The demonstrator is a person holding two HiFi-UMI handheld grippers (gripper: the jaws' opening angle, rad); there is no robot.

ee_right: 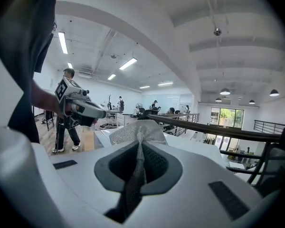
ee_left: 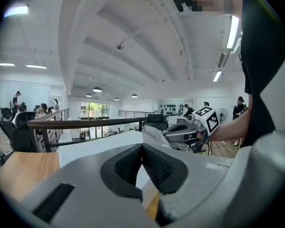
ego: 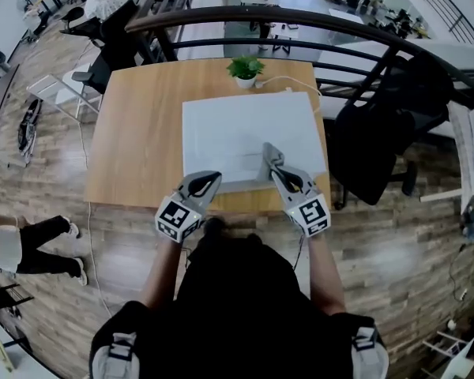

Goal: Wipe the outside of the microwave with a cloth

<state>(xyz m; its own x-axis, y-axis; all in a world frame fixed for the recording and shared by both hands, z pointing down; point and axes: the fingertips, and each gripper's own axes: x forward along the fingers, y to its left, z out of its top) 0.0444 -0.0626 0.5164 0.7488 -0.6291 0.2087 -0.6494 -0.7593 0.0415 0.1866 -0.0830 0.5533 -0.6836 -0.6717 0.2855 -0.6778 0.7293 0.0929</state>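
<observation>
**Cloth pinched over the microwave's front edge**

The white microwave [ego: 245,129] sits on the wooden table [ego: 134,133], with a small potted plant [ego: 245,69] just behind it. The right hand-held gripper [ego: 272,153] has its jaws clamped tight on a pale cloth [ee_right: 135,133], above the microwave's top near the front edge. The left hand-held gripper [ego: 212,180] hangs by the front left corner, jaws pressed together with nothing between them.

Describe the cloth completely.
The cloth is pale grey-white with a fine woven texture. The right gripper pinches it between its jaws: a bunched fold fans out past the tips, and a darker strip trails back. It sits over the white top of the microwave, near the front edge.
</observation>
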